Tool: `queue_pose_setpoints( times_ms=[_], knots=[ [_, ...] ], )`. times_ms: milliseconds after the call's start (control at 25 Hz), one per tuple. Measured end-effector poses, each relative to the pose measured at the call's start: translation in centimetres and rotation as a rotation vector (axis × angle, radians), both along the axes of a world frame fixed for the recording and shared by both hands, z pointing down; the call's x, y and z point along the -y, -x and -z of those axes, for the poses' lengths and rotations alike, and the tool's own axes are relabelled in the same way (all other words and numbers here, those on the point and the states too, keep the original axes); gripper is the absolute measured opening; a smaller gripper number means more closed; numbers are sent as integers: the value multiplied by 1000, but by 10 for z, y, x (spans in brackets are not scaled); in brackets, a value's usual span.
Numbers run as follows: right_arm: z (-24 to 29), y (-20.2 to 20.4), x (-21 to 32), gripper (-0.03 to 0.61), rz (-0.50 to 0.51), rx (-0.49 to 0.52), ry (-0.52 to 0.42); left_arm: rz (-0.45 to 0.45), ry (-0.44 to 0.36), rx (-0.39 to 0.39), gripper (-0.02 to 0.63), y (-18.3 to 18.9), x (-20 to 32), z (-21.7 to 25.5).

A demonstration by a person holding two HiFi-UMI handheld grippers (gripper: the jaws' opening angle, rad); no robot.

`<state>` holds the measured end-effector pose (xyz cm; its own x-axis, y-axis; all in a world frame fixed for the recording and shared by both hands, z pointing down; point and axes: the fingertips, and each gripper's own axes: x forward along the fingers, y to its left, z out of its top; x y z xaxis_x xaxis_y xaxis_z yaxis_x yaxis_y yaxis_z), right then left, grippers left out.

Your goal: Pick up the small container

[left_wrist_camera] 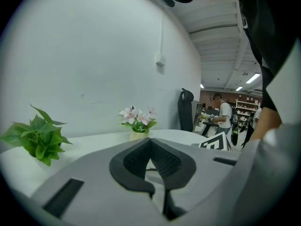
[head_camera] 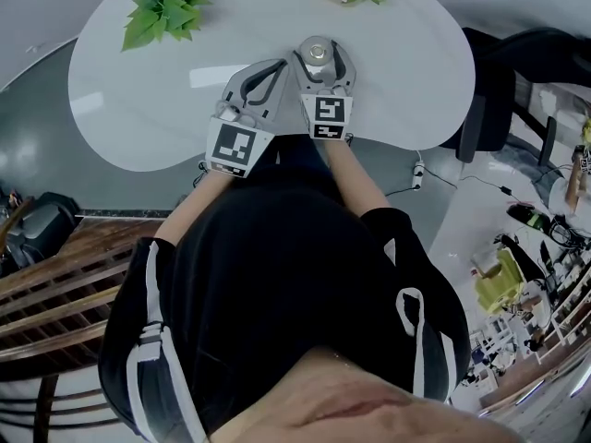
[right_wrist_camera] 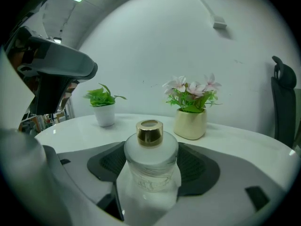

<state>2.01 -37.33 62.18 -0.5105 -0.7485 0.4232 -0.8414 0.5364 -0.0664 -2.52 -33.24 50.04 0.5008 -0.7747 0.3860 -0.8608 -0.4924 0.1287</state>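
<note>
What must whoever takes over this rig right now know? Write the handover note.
Left gripper: shut, with nothing between its jaws, beside the right one.
Right gripper: open, with a jaw on either side of the small frosted glass container with a gold cap. The pads do not look to be pressing on it.
Container: upright on the glossy white table, near the edge closest to the person.
Done: the right gripper is placed around the container.
Left: close on it and lift.
</note>
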Motion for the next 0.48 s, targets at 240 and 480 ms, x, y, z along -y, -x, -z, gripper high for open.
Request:
queue_pose_setpoints(
  times_ms=[240,480],
  knots=[
    [-3,3,5,327,1,0,-9,3,17,-2,6,2,1,-5],
    [-7,5,7,325,8,-22,-12,3,23,0,8,4,2,-7]
  ],
)
